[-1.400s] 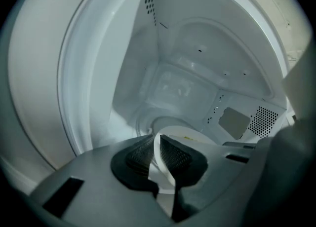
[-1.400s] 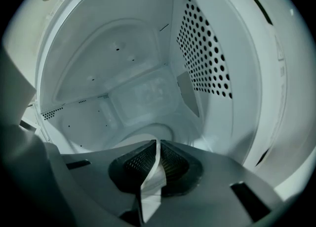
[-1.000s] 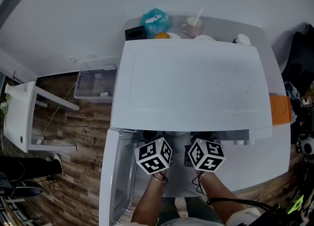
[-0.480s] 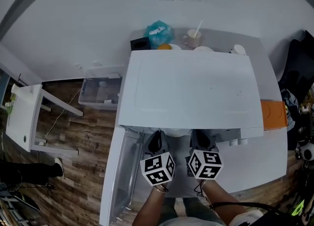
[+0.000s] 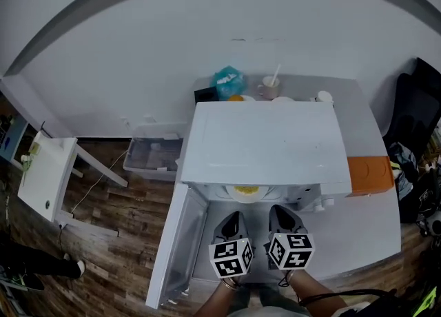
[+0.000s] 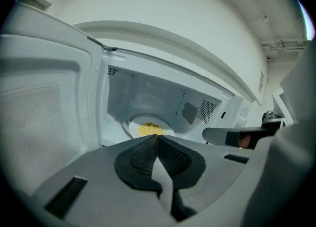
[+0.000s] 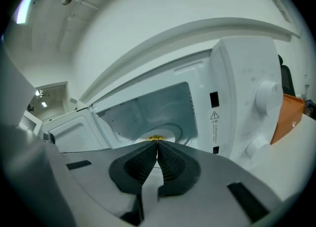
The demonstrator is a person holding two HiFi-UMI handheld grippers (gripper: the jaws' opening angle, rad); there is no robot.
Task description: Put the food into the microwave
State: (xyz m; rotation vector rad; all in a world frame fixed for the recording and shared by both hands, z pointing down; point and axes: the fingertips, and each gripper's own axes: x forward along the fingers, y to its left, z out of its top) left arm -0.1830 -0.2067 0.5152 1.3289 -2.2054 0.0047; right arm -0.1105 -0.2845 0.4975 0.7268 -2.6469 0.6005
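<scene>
The white microwave (image 5: 265, 143) stands on the grey counter with its door (image 5: 172, 247) swung open to the left. Inside, yellow food (image 5: 246, 189) lies on a white plate (image 6: 129, 124) on the turntable; the food (image 6: 149, 130) shows past the left jaws and its tip (image 7: 156, 137) peeks over the right jaws. My left gripper (image 5: 231, 220) and right gripper (image 5: 283, 216) hover side by side just outside the cavity. Both are shut, pads pressed together with nothing between them.
Behind the microwave sit a teal bag (image 5: 228, 80), a cup with a spoon (image 5: 270, 87) and a black box (image 5: 204, 94). An orange object (image 5: 369, 173) lies at the microwave's right. A clear bin (image 5: 154, 158) and a white stool (image 5: 48, 178) stand on the wooden floor at the left.
Both grippers have drawn back out of the microwave towards me. The head view has risen and pulled away, and the plate of yellow food now shows inside the cavity.
</scene>
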